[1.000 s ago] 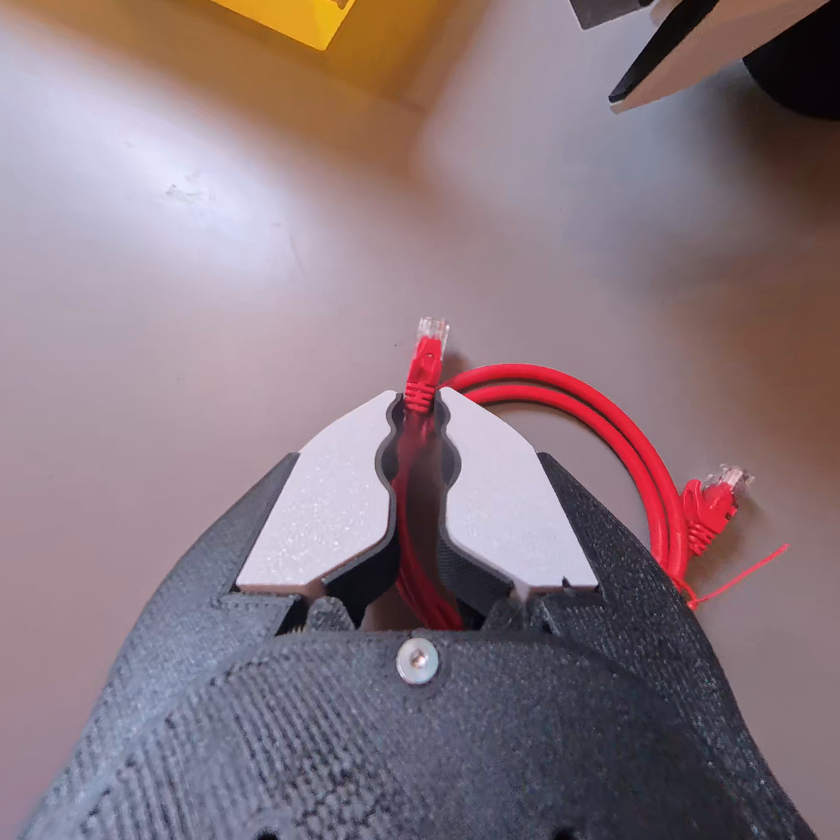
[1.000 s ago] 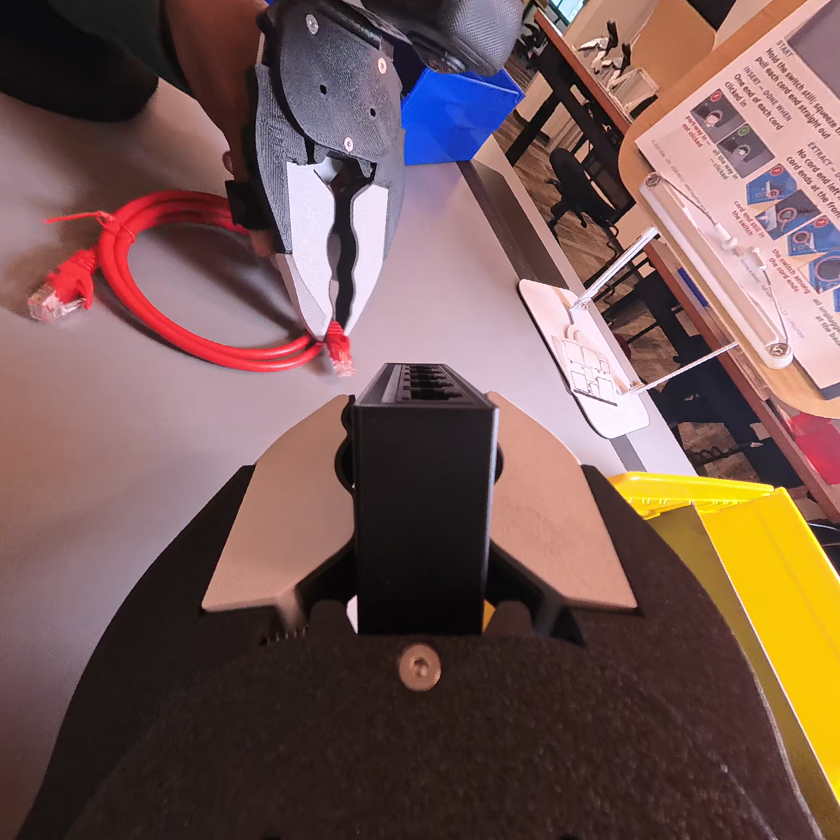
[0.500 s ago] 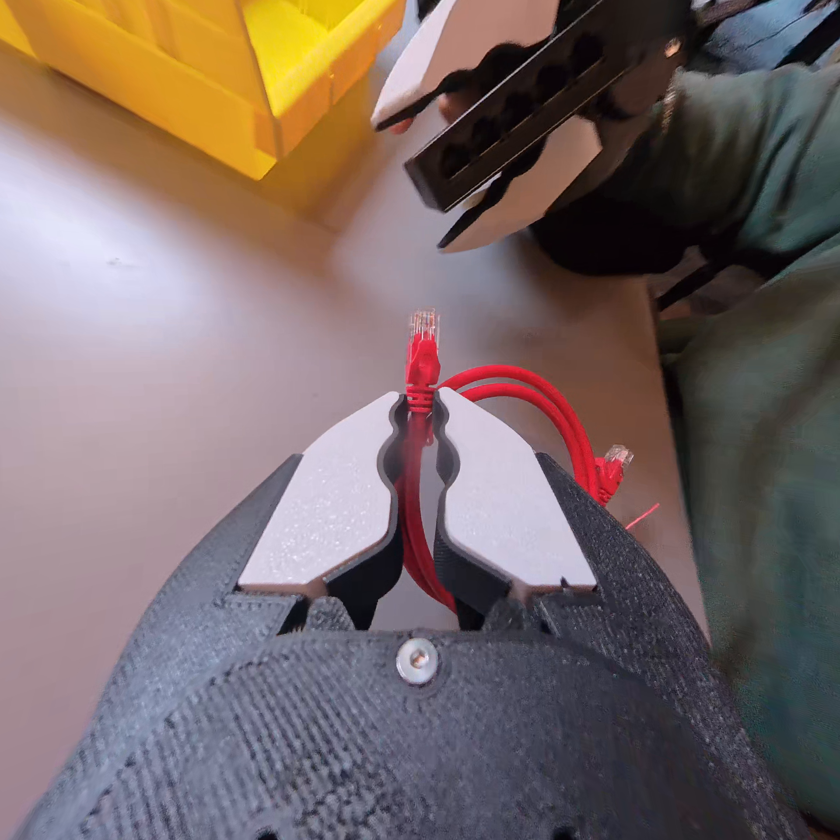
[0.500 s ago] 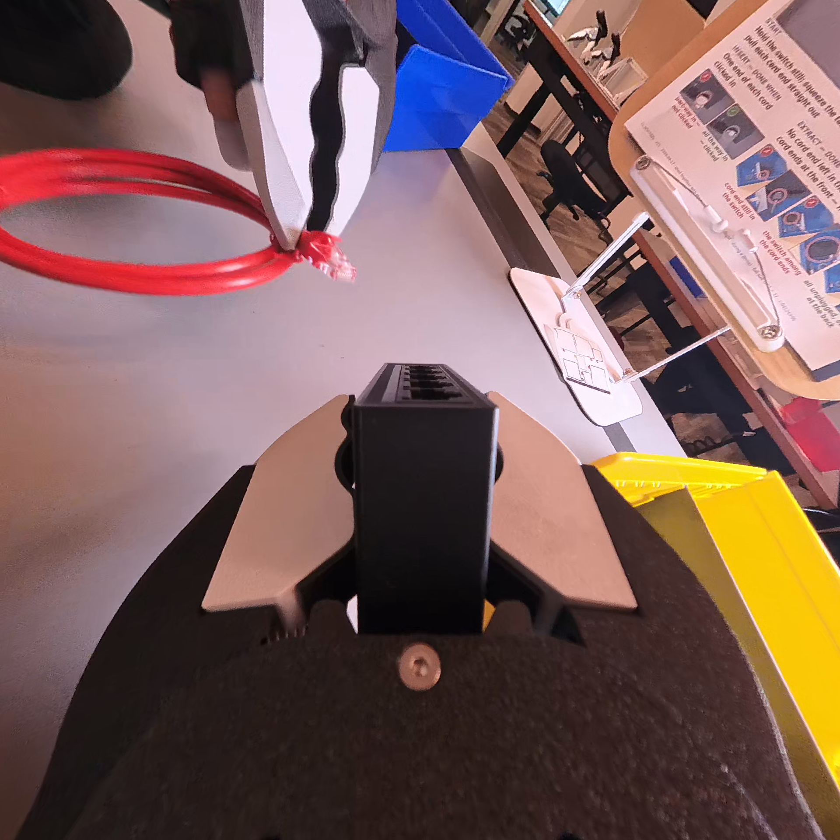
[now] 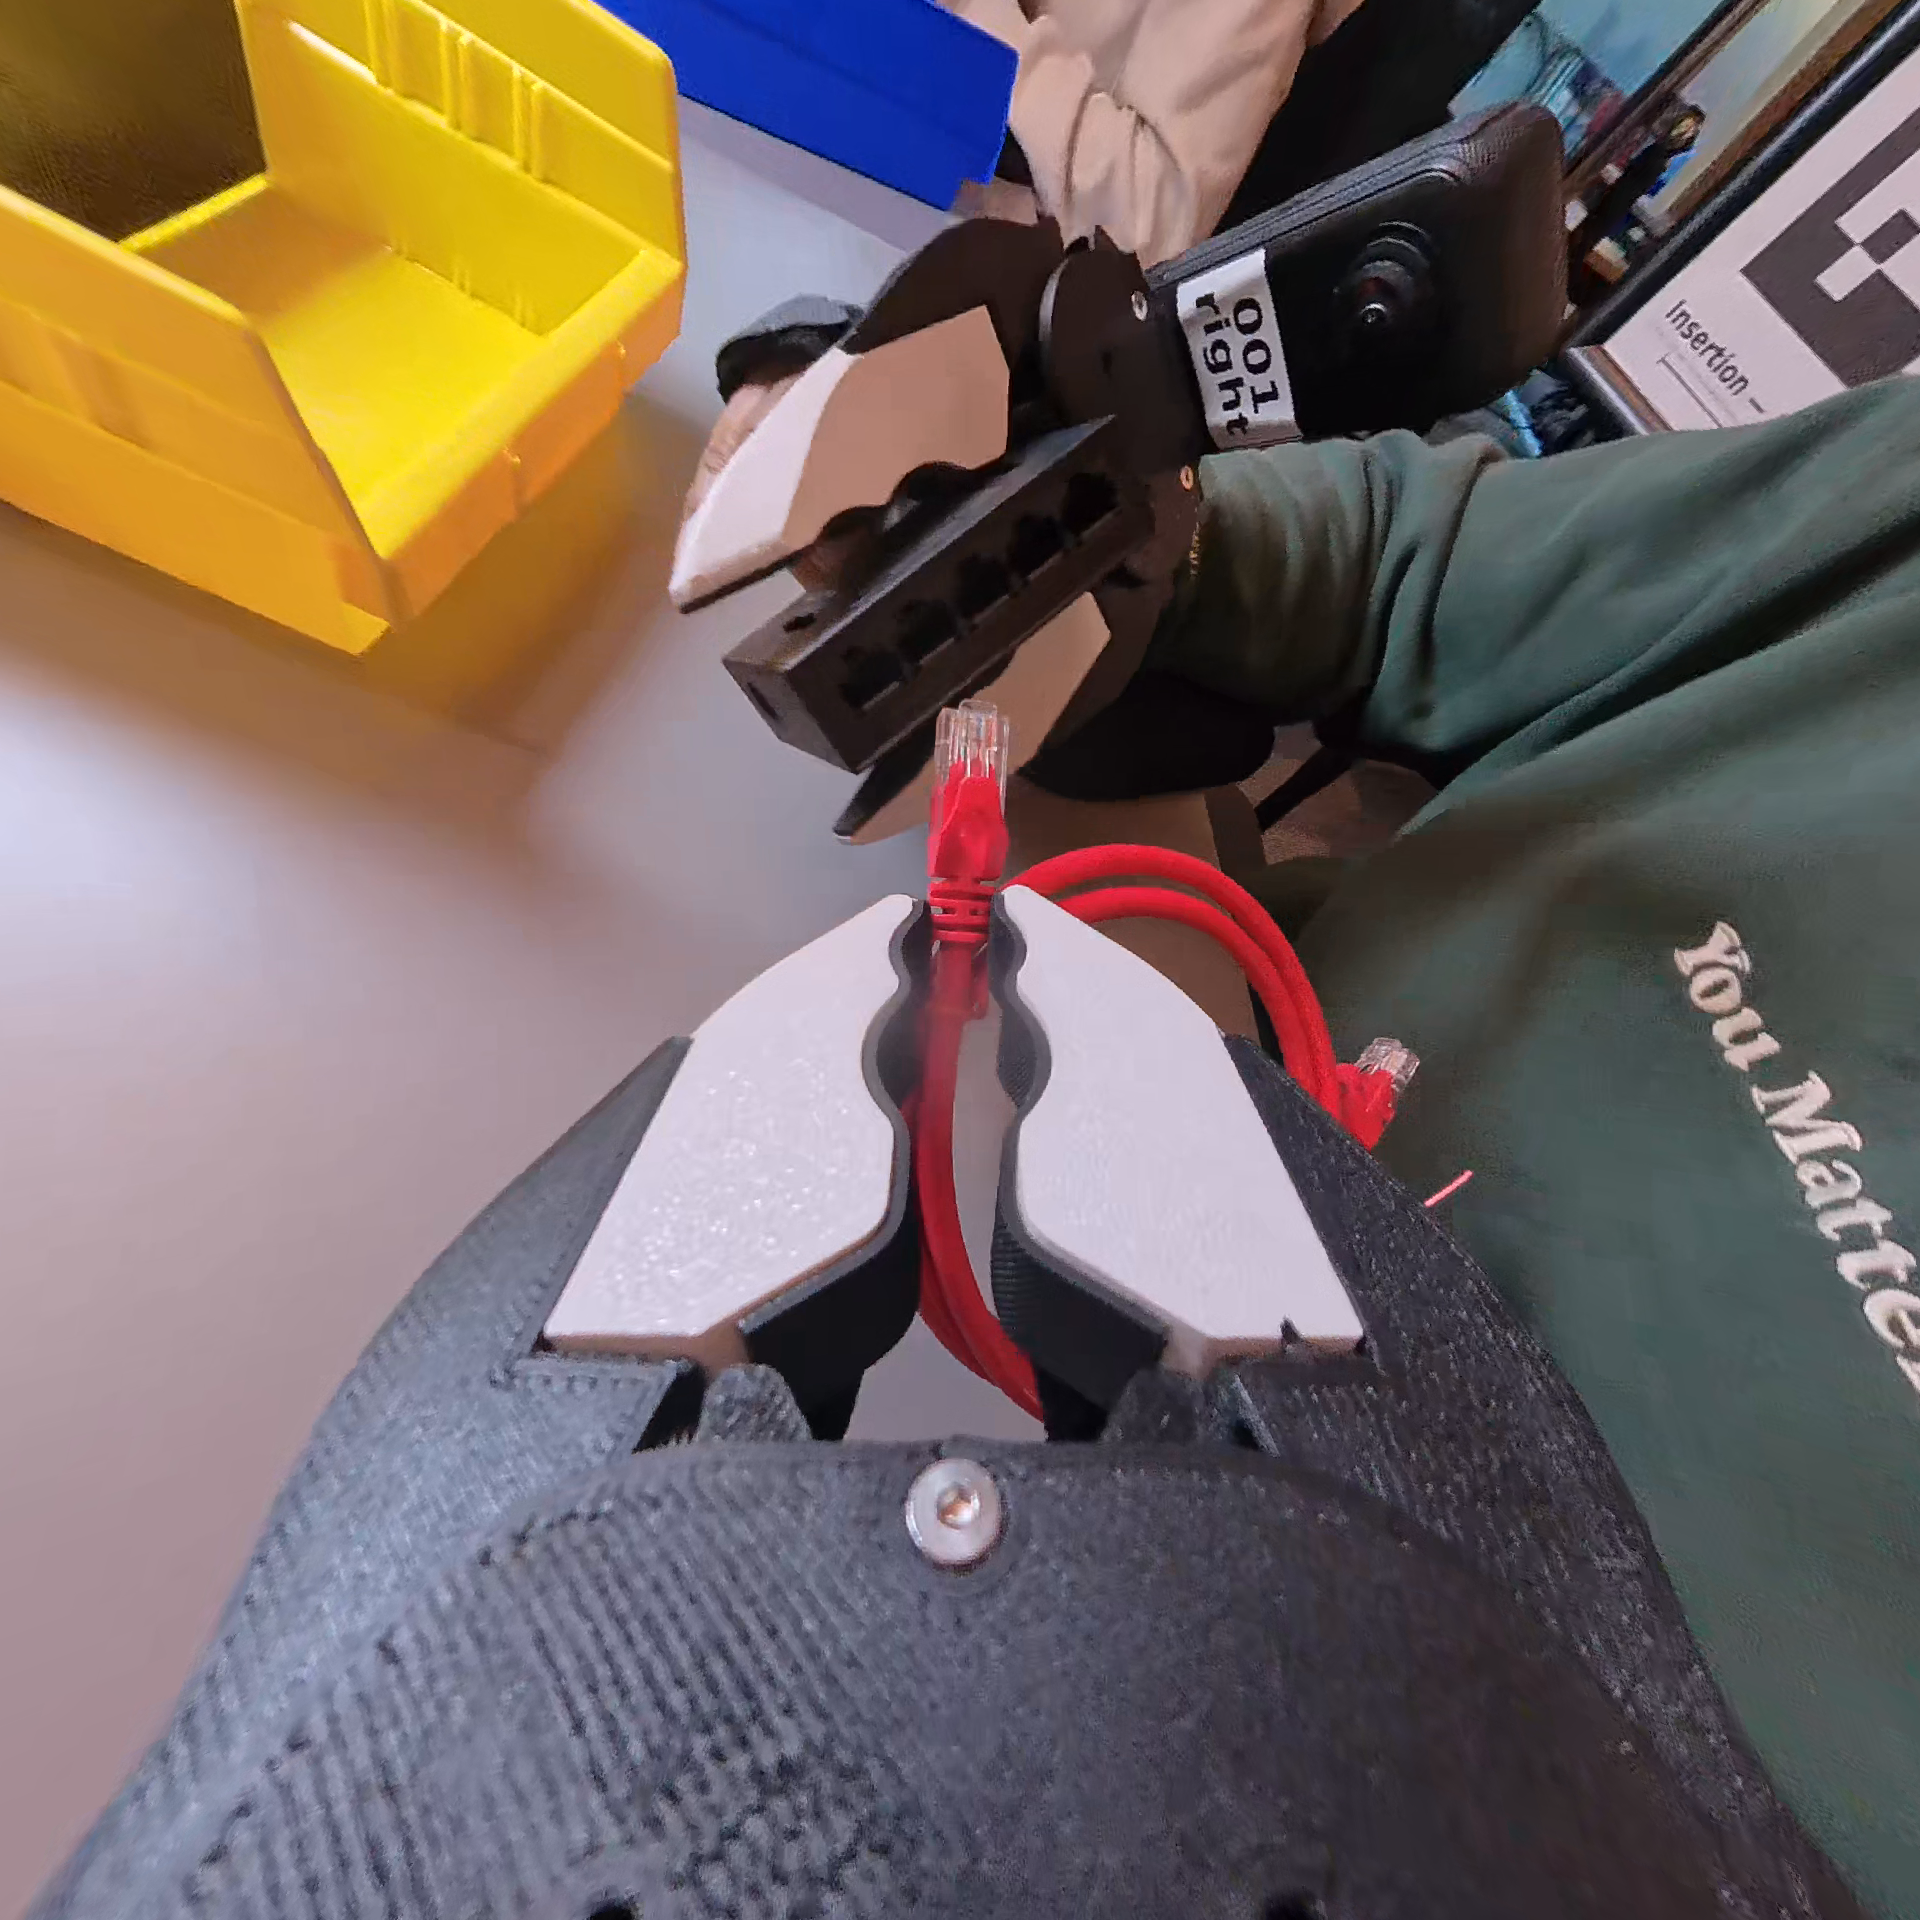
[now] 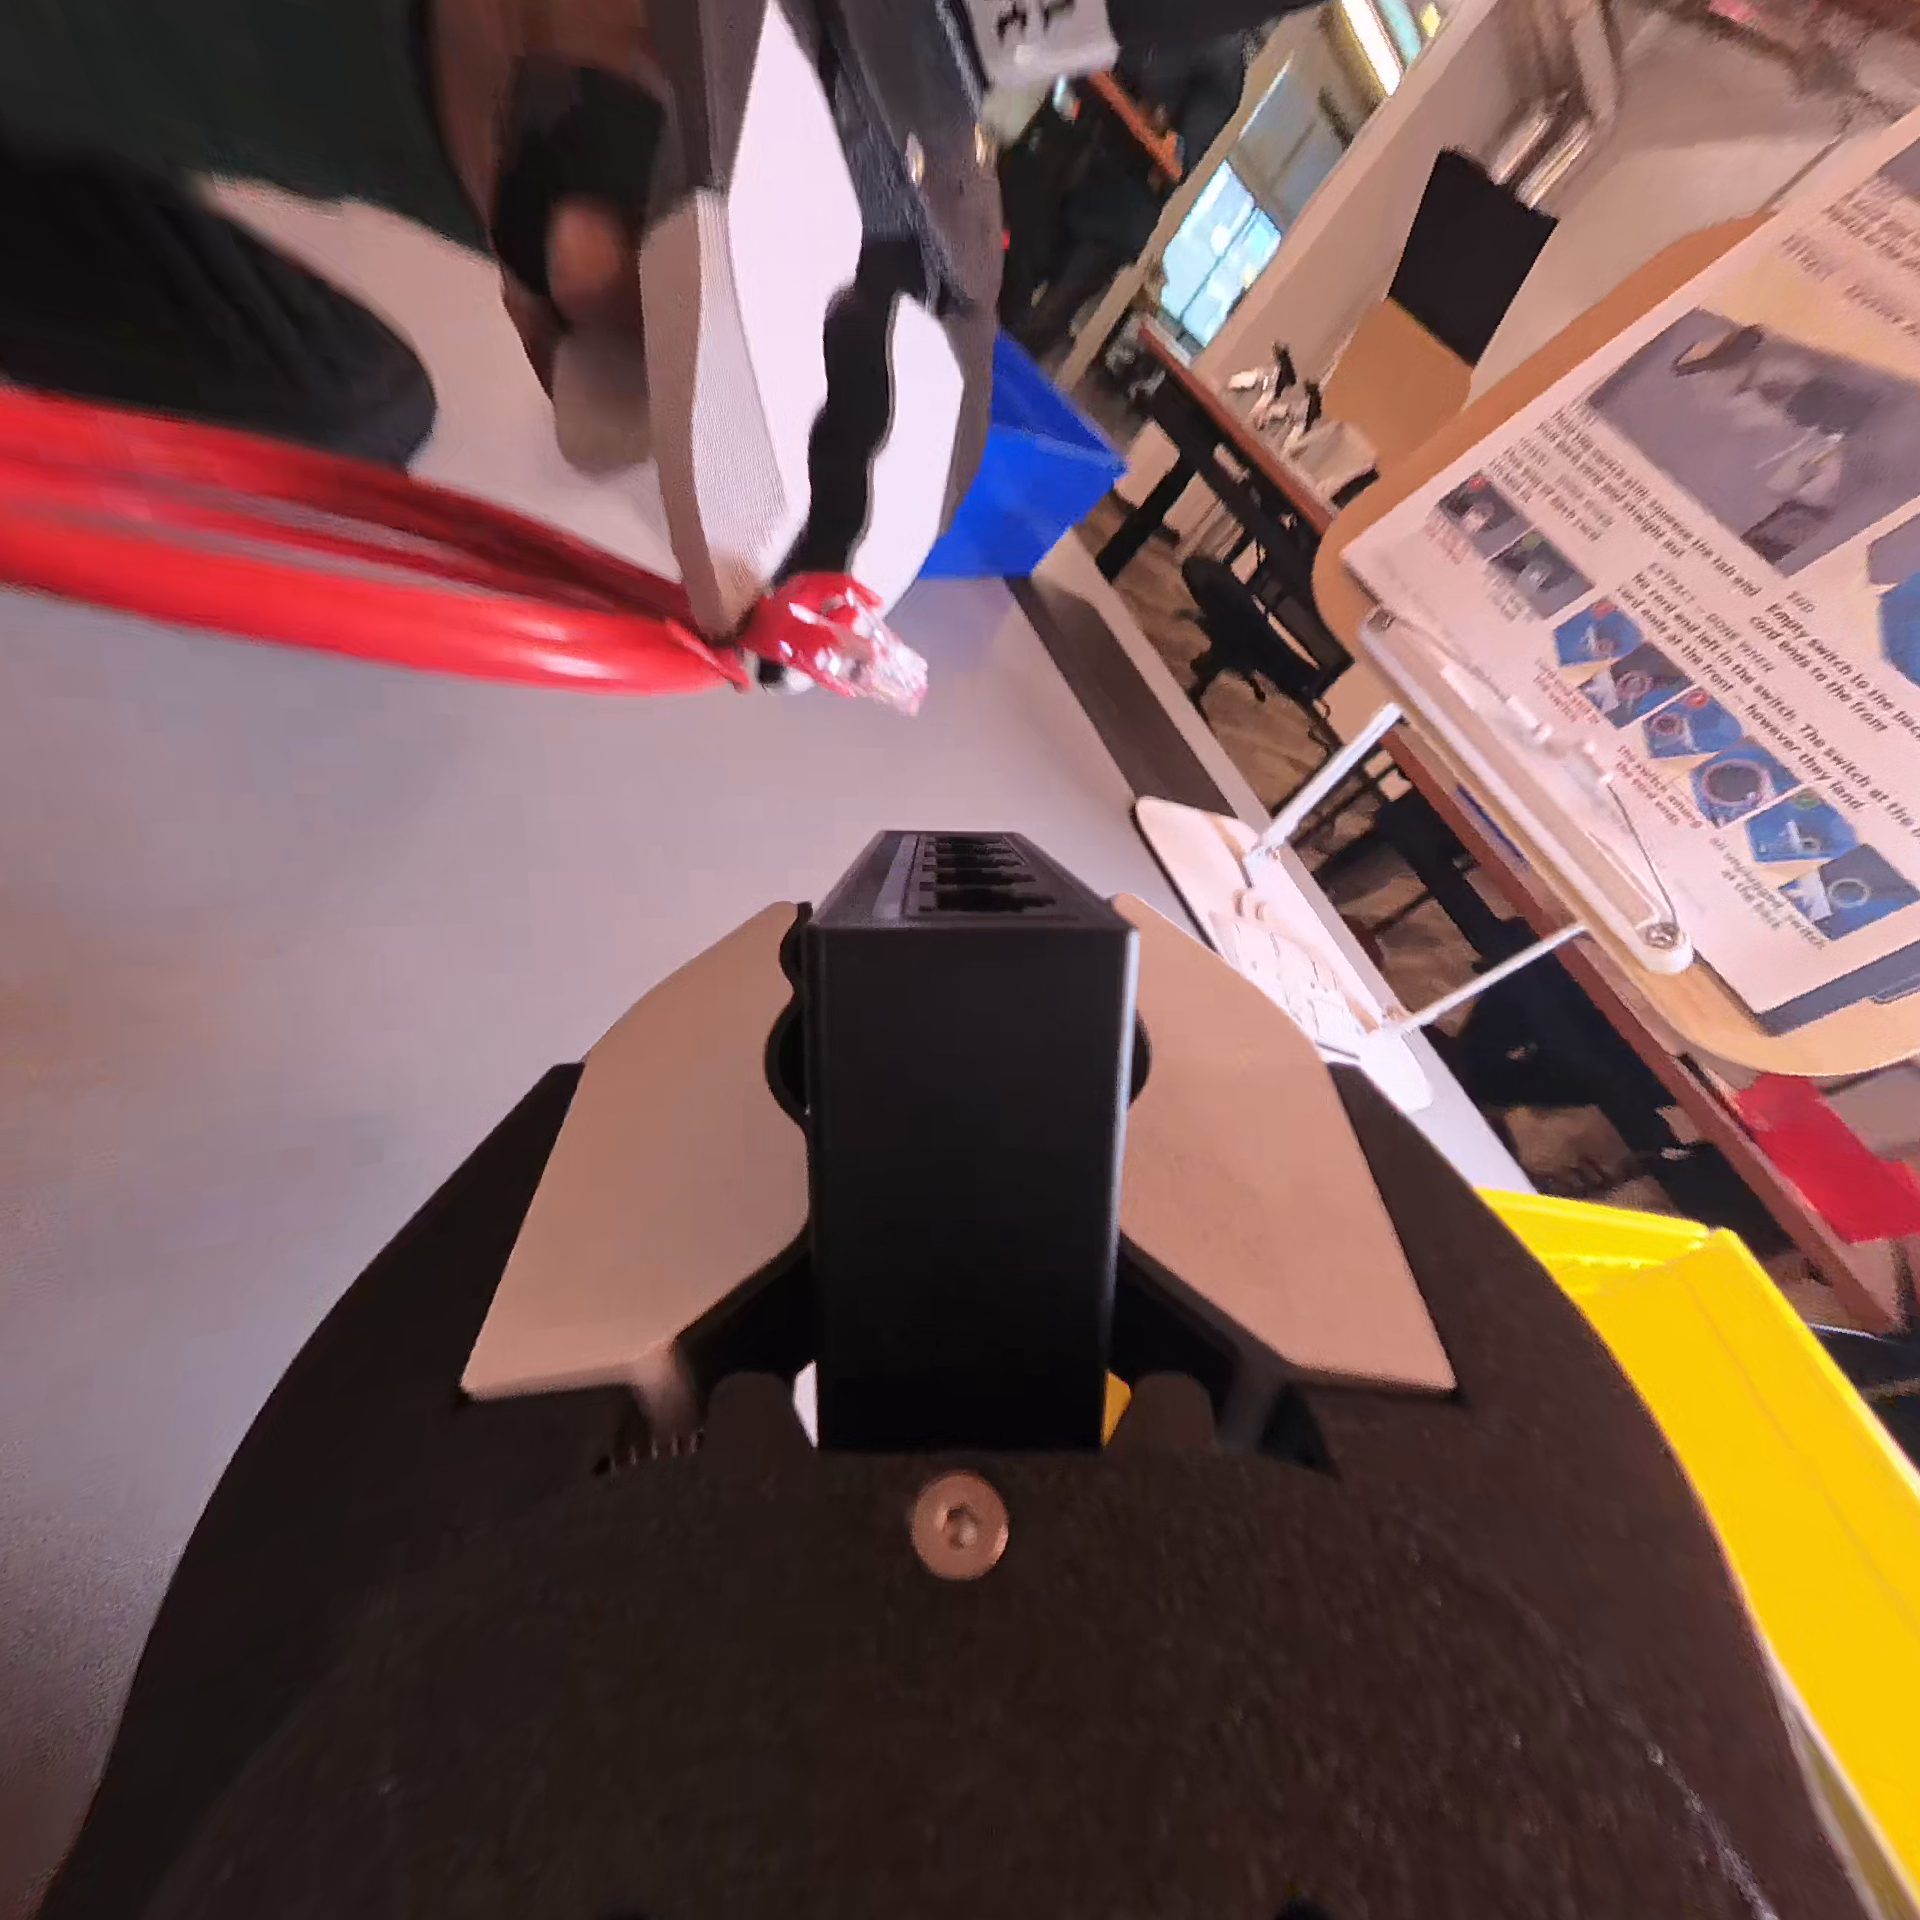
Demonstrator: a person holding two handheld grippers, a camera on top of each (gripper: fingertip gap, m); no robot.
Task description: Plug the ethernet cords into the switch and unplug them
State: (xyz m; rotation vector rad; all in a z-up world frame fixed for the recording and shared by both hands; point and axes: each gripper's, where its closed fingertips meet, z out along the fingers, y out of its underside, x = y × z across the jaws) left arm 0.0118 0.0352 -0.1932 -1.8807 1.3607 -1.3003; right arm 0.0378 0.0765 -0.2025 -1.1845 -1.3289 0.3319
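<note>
My left gripper (image 5: 956,920) is shut on a red ethernet cord (image 5: 1226,935) just behind its clear plug (image 5: 971,743), which sticks out past the fingertips. The cord's coil hangs to the right, its other plug (image 5: 1377,1081) dangling. My right gripper (image 6: 961,920) is shut on a black switch (image 6: 966,1143), held in the air with its row of ports (image 6: 971,878) facing away. In the left wrist view the switch (image 5: 935,613) sits just beyond the plug, ports toward it, apart. In the right wrist view the left gripper (image 6: 769,634) and plug (image 6: 862,649) hover above and left of the switch.
A yellow bin (image 5: 312,343) stands on the grey table (image 5: 260,935) at left, a blue bin (image 5: 831,83) behind it. A person's green sleeve (image 5: 1558,582) fills the right. A white stand (image 6: 1278,935) holds an instruction sheet (image 6: 1683,665) past the table's edge. Spacing between my two grippers at the tips: around 5 centimeters.
Both grippers have risen off the table and come together. The plug now points at the switch's ports from close by. The cord coil has lifted with the left gripper.
</note>
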